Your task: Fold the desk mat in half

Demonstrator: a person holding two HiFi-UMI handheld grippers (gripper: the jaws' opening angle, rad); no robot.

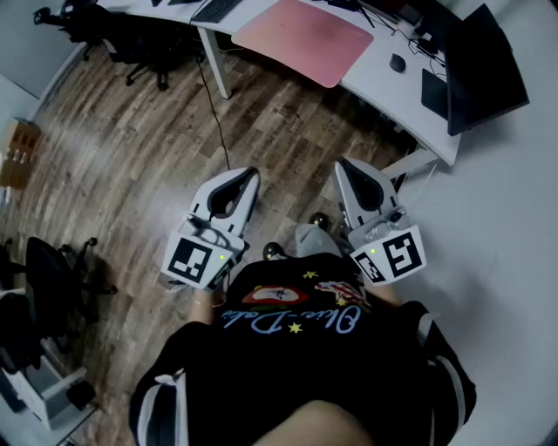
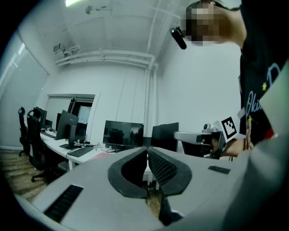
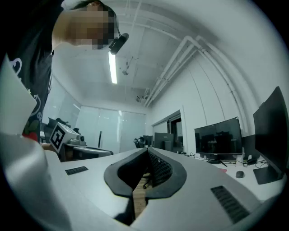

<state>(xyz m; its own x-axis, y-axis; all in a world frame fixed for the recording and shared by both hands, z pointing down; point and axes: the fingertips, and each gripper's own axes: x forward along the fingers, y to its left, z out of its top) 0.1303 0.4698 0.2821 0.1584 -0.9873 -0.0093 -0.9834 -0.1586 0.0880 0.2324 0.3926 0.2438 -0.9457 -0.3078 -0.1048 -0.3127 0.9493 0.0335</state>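
A: Left claw (image 1: 251, 174) and right claw (image 1: 342, 165) both pinched closed, empty, close to the body.
B: Mat?
A: One pink mat (image 1: 305, 39), flat on desk (image 1: 384, 87), well ahead of both claws. Untouched.
B: Step?
A: Approach, I'd say. Next: walk up, open jaws, grab the near edge.
B: Count?
A: Two claws, one mat, one mouse (image 1: 397, 63) ahead of right claw.

The desk mat (image 1: 301, 35) lies on the table (image 1: 377, 80) ahead, keyboard (image 1: 218, 9) left of it, mouse (image 1: 398, 62) right. My left claw (image 1: 247, 177) and right claw (image 1: 346, 167) sit side by side, well short.
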